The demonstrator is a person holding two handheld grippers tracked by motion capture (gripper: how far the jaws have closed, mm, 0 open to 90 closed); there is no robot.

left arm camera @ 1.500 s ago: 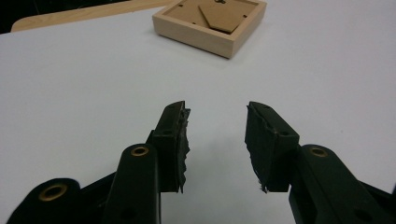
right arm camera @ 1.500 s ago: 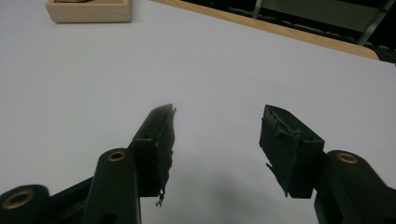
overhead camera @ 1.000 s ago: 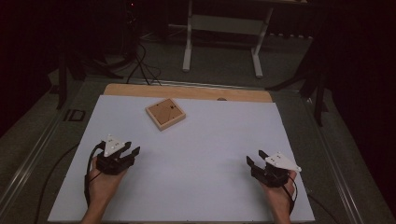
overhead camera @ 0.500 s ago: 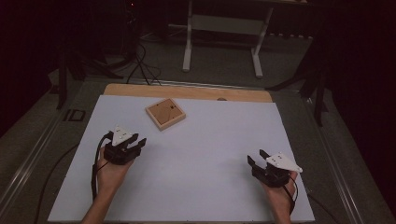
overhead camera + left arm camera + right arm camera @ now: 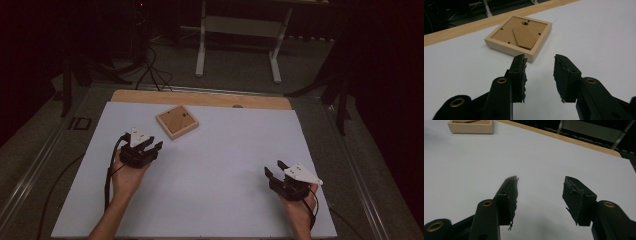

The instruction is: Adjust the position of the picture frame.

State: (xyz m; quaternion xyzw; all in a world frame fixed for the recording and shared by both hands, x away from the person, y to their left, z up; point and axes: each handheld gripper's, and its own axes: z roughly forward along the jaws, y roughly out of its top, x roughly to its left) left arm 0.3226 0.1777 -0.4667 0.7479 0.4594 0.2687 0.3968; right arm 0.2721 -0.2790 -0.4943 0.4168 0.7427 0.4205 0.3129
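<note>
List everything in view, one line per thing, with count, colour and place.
frame: 1, pale wood with brown back, lying back side up on the far left part of the sheet, ahead of the left gripper
sheet: 1, white, covering most of the table
table: 1, light wood, bare strip showing along the far edge
stand: 1, white, on the floor beyond the table
cables: several, black, on the floor at far left
left gripper: 1, black with grey plate, near left of the sheet, jaws apart, nothing between them
right gripper: 1, black with grey plate, near right of the sheet, jaws apart, nothing between them
hands: 2, at the near edge, one holding each gripper
</note>
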